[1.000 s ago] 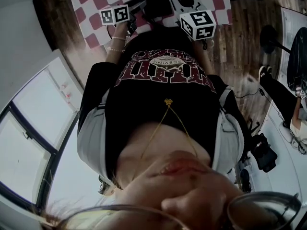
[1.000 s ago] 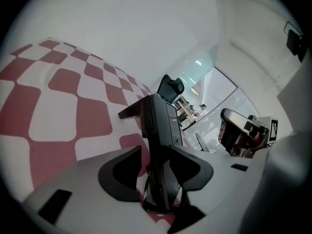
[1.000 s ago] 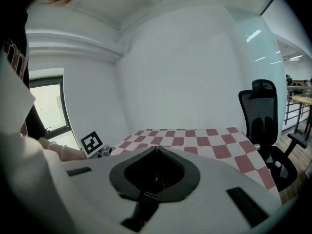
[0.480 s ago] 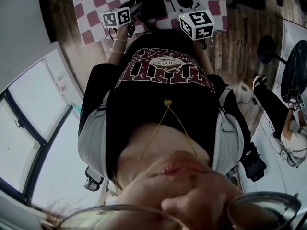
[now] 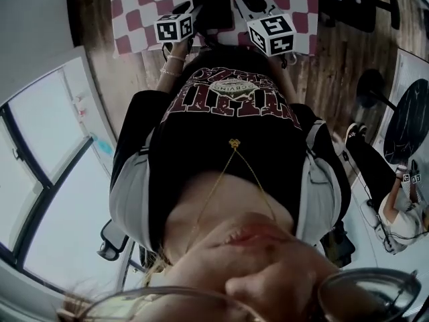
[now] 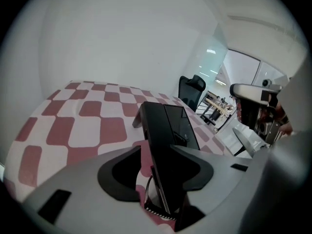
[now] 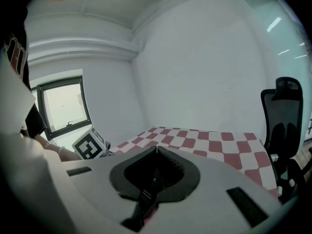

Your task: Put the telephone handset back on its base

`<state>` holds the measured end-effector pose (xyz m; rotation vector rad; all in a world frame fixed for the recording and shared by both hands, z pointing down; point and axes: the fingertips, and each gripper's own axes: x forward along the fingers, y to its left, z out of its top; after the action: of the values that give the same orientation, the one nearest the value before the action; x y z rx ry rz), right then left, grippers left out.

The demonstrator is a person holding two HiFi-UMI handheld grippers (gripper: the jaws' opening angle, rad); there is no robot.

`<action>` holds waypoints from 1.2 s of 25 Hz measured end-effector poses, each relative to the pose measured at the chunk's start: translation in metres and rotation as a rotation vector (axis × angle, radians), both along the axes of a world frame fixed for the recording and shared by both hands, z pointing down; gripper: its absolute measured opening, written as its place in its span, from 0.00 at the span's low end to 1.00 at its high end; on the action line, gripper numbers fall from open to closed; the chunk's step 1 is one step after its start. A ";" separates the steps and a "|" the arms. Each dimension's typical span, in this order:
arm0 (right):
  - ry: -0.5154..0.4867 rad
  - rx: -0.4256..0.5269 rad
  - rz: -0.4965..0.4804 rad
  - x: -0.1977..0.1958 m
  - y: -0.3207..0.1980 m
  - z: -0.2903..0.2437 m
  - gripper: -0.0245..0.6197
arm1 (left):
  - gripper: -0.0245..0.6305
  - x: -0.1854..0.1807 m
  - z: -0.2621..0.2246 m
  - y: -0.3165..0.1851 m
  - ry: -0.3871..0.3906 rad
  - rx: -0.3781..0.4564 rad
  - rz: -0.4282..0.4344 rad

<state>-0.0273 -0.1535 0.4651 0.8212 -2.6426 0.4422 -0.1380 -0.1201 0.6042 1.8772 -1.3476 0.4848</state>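
Two hand-held grippers sit side by side in front of a person's chest, at the near edge of a table spread with a red-and-white checked cloth (image 5: pixel 137 5), as the head view shows. The left gripper (image 6: pixel 156 149) pinches a black oblong telephone handset (image 6: pixel 168 126). Its grey jaws press on the bar's two flat sides near its lower end, and a sliver of checks shows between the bar and the left jaw. The handset juts forward from the jaws over the cloth; whether its far end touches the cloth cannot be told.

The right gripper (image 7: pixel 156 148) holds nothing. Its jaws are pressed together tip to tip and aimed across the cloth at a plain white wall (image 7: pixel 204 67). The left gripper's black-and-white marker cube (image 7: pixel 90 146) sits just beside it, and the right gripper's own marker cube (image 5: pixel 271 33) rides level with it in the head view.

The bare left forearm (image 5: pixel 167 72), with a thin bracelet at the wrist, reaches straight from a short black sleeve to its gripper. The right arm is mostly hidden behind the torso. The person wears a black T-shirt with a dark red print (image 5: pixel 228 99) and a fine gold necklace (image 5: pixel 234 143). A black mesh office chair (image 7: pixel 285 126) stands at the table's right-hand end.
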 end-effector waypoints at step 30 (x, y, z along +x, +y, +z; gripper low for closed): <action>-0.005 -0.047 -0.168 0.001 0.014 0.018 0.07 | 0.16 0.013 -0.040 0.009 -0.097 0.139 -0.106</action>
<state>-0.0265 -0.1394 0.4827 0.5793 -2.6679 0.4602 -0.1248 -0.1116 0.5637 1.9017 -1.5719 0.4428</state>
